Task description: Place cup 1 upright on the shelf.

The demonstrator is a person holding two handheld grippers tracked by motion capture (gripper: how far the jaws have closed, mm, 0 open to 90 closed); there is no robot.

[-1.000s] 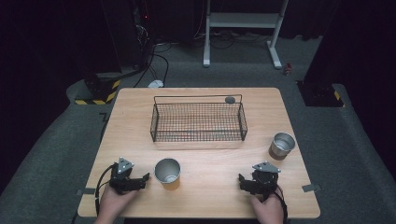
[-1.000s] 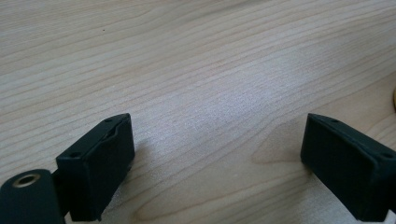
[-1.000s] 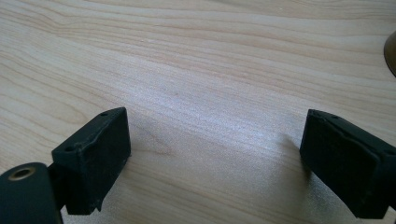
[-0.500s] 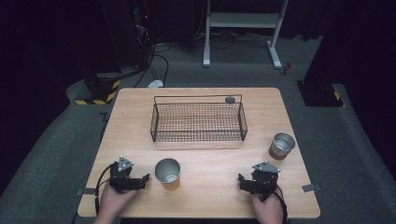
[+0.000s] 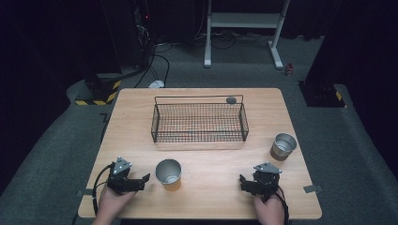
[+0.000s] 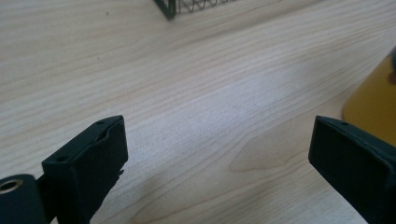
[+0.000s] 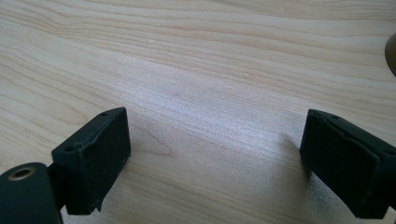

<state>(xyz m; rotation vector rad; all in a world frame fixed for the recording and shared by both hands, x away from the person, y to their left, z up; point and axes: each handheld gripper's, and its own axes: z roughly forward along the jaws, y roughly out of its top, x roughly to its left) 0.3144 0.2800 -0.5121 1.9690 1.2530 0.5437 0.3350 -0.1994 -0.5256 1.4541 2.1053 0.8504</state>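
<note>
My left gripper [image 5: 144, 182] rests on the wooden table [image 5: 220, 161] at the front left, pointing right at a metal cup [image 5: 168, 172] with a yellow base [image 6: 373, 100]. In the left gripper view this gripper [image 6: 217, 135] stands open over bare wood; its jaws have just been closing a little with nothing between them. My right gripper [image 5: 242, 182] lies at the front right, pointing left. Its jaws are open in the right gripper view [image 7: 215, 126], with only tabletop between them. A second metal cup [image 5: 284, 146] stands behind it, near the right edge.
A black wire basket [image 5: 199, 123] sits in the middle of the table, and its corner [image 6: 170, 9] shows at the top of the left gripper view. A small dark round object [image 5: 231, 100] lies behind the basket. Grey floor surrounds the table.
</note>
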